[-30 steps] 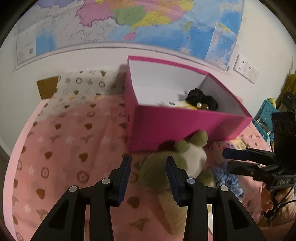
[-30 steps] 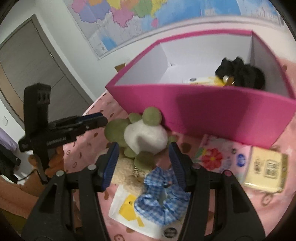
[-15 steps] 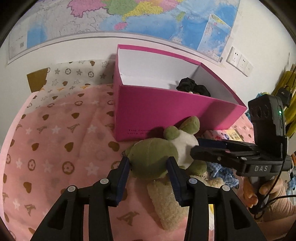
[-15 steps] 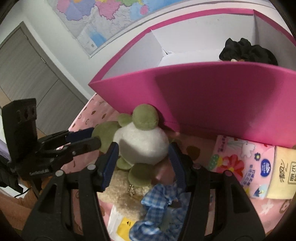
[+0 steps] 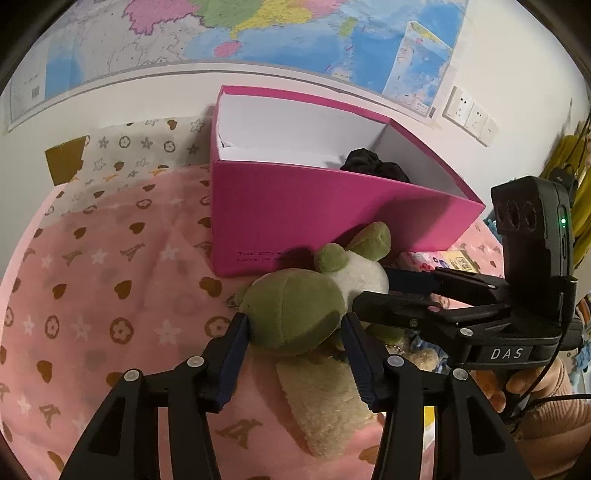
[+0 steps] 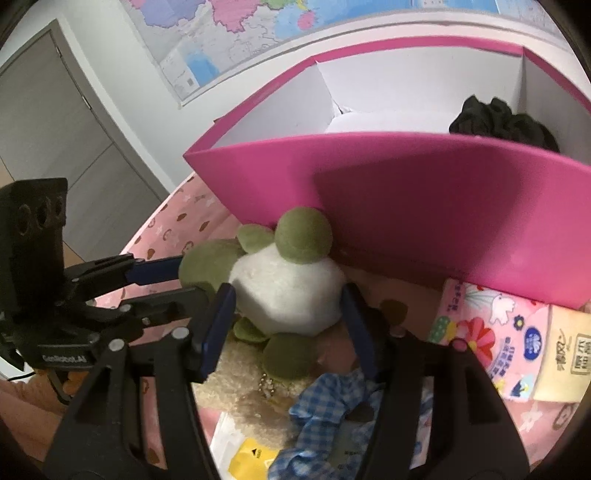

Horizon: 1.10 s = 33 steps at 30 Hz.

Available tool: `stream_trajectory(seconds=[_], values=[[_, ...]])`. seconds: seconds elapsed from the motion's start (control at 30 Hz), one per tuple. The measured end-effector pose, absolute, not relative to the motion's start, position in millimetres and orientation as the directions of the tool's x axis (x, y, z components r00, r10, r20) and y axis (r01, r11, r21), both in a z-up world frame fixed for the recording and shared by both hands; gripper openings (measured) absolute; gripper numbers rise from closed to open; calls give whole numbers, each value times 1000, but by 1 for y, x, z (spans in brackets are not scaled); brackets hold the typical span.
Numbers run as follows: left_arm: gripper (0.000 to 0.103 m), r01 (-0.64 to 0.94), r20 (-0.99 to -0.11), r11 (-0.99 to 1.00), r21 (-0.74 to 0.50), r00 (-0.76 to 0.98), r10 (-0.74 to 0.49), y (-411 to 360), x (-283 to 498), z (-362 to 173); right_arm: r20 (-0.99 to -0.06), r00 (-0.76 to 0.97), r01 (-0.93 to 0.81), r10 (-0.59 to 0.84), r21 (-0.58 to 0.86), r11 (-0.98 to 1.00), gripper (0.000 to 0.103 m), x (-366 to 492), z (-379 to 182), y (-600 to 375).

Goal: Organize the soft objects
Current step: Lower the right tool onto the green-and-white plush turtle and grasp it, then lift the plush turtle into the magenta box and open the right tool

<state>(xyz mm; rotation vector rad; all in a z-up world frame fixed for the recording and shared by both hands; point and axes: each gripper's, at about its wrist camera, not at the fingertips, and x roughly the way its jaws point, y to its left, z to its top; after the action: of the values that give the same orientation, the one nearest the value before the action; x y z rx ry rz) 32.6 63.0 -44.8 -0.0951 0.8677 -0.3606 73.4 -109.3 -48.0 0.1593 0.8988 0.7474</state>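
A green and white plush turtle [image 5: 295,314] lies on the pink bedspread against the front wall of a pink box [image 5: 332,214]. My left gripper [image 5: 293,332] is open with its fingers on either side of the turtle's green head. My right gripper [image 6: 288,306] is open around the turtle's white body [image 6: 284,291]. A black scrunchie [image 6: 498,122] lies inside the box [image 6: 424,206]. A beige fuzzy item [image 5: 325,398] and a blue checked scrunchie [image 6: 332,417] lie under and beside the turtle.
Tissue packs [image 6: 491,339] lie right of the turtle by the box. A yellow and white packet [image 6: 243,454] lies near the front. A map [image 5: 258,33] hangs on the wall behind the box. A grey door [image 6: 55,122] stands at the left.
Both grippers have moved in closer to the turtle, so that their fingers now flank its head and body. The turtle has stayed by the box.
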Motion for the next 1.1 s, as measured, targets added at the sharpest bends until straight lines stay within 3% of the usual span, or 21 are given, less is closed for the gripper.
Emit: stream_trajectory(seconds=[0.37,0.7,0.9,1.1], values=[[51,298,-689,925,-236,619,-376,58,19,-21,-601,442,-552,666,403,730,62,54,-14,-124],[51,362,-578,910,-201,707,-409,47,7,38,-517,536,-600,667,322,732,62,32,47,-140],[51,385,-527,908,-167,743,-412,43,26,67,-471,556,-604,685,336,722,62,49,71,-151],[52,357,-540,927,-113,762,-359,36,73,72,-460,561,-578,688,377,724,62,95,82,-153]])
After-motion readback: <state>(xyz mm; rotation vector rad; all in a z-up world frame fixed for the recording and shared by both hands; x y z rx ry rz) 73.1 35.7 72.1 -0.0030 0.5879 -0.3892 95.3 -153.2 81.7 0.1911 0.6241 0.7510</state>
